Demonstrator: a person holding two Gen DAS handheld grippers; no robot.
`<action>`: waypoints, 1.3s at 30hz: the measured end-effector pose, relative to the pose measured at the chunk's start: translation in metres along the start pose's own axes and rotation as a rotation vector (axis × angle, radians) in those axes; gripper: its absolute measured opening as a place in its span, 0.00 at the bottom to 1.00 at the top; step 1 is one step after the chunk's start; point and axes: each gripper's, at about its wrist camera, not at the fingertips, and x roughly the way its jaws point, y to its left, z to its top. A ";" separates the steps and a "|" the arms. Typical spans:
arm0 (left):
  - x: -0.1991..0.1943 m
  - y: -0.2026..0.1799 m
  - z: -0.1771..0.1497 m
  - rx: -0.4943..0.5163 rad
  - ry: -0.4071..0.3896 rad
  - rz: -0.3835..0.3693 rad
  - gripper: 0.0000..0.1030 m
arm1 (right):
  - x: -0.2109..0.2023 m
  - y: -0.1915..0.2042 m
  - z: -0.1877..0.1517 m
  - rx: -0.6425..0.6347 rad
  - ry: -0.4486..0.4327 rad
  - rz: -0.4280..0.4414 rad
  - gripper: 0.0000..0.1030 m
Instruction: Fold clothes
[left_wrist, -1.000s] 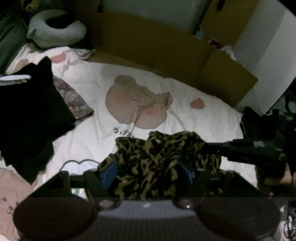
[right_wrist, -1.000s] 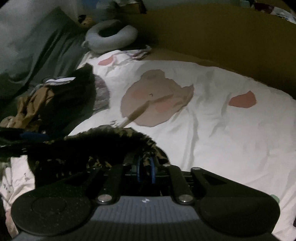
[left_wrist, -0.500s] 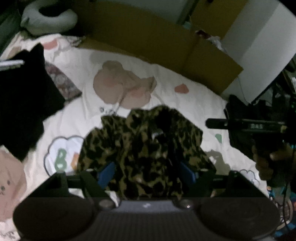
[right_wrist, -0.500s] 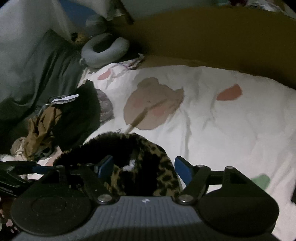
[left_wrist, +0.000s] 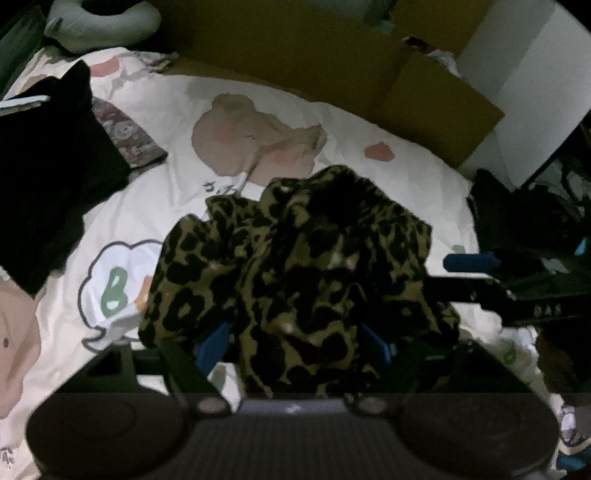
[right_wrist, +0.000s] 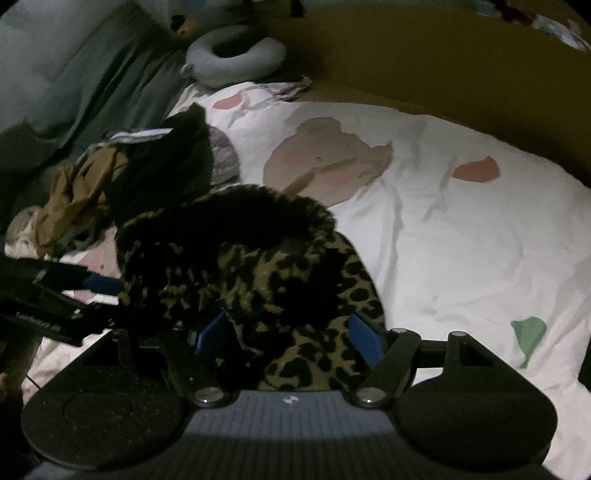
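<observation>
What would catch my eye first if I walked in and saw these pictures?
The leopard-print garment, bunched in a heap in the middle of the bed, with both grippers' blue-padded fingers spread wide around it. Beneath it lies a white bedsheet printed with a big brown cartoon bear. A pile of black clothing sits at the left edge of the bed.

Leopard garment hides the left claw's fingertips; dim, blurred.

Dim room, cartoon-print bedsheet; cardboard backdrop
</observation>
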 end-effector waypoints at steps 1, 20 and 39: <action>0.001 0.000 -0.001 0.001 -0.002 0.002 0.76 | 0.001 0.003 -0.001 -0.010 0.004 0.006 0.76; 0.024 0.003 0.000 -0.015 0.035 -0.009 0.15 | 0.057 0.024 -0.002 -0.165 0.090 -0.003 0.27; -0.078 0.015 0.049 0.014 -0.074 -0.066 0.04 | -0.058 0.004 0.008 -0.105 -0.111 -0.035 0.16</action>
